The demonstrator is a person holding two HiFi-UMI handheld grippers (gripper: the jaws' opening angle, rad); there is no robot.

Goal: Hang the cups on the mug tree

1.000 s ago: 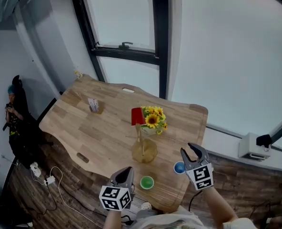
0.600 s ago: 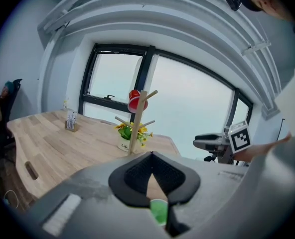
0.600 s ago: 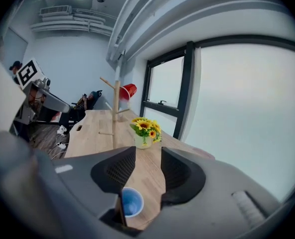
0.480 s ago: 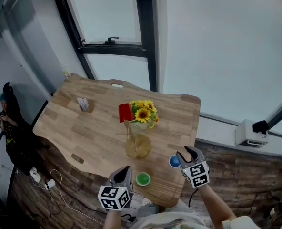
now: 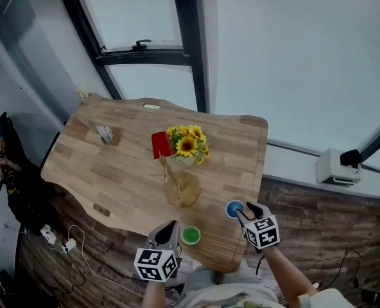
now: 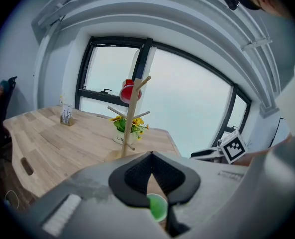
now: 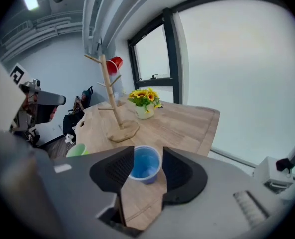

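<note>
The right gripper [image 5: 246,209] has just been opening its jaws, which stand wide apart. The blue cup [image 7: 145,164] sits upright in the gap between them, apparently untouched by either pad. In the head view this cup is at 4 o'clock from the mug tree [image 5: 174,179] on the wooden table [image 5: 113,165]. The green cup [image 5: 190,235] stands at 6 o'clock, just ahead of the left gripper [image 5: 171,225], whose jaws are together. A red cup [image 5: 161,144] hangs on the tree, with potted sunflowers [image 5: 187,145] beside it at 1 o'clock.
</note>
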